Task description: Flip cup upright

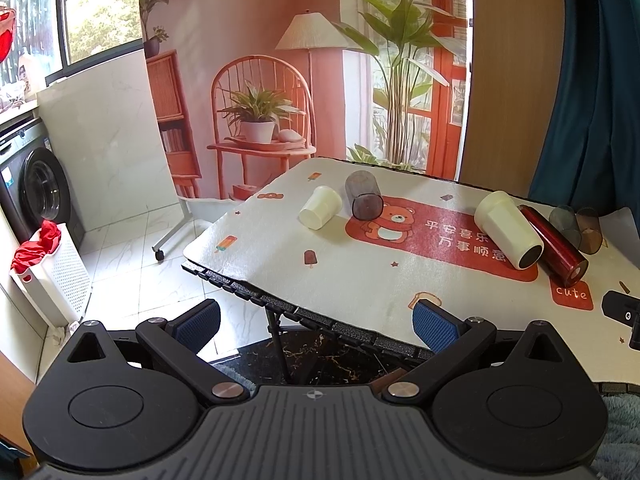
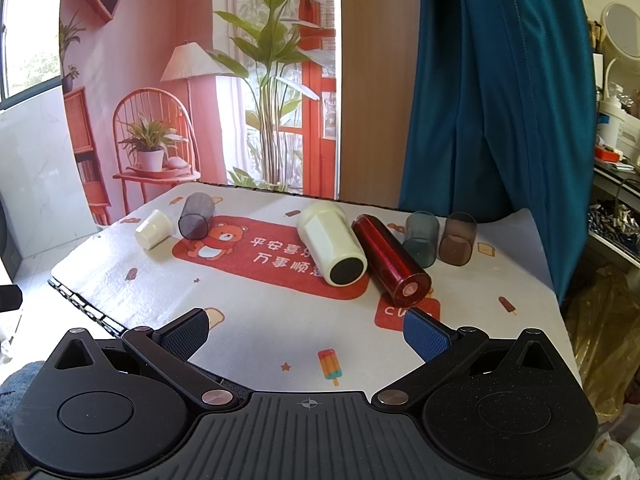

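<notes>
Several cups lie on their sides on the table mat [image 2: 260, 320]. A small cream cup [image 2: 154, 229] [image 1: 320, 212] and a smoky grey cup [image 2: 196, 216] [image 1: 363, 196] lie at the far left. A large cream cup [image 2: 332, 240] [image 1: 508, 232] and a red cup [image 2: 392, 260] [image 1: 554, 244] lie in the middle. A grey-blue cup [image 2: 420, 236] and a brown cup [image 2: 458, 238] lie at the right. My right gripper [image 2: 306, 332] is open and empty, short of the red cup. My left gripper [image 1: 316, 326] is open and empty over the table's near left edge.
The table's left edge [image 1: 240, 288] drops to a tiled floor with a white laundry basket [image 1: 52, 276] and a washing machine [image 1: 36, 188]. A blue curtain [image 2: 480, 100] hangs behind the table at the right. A cluttered shelf [image 2: 616, 184] stands at the far right.
</notes>
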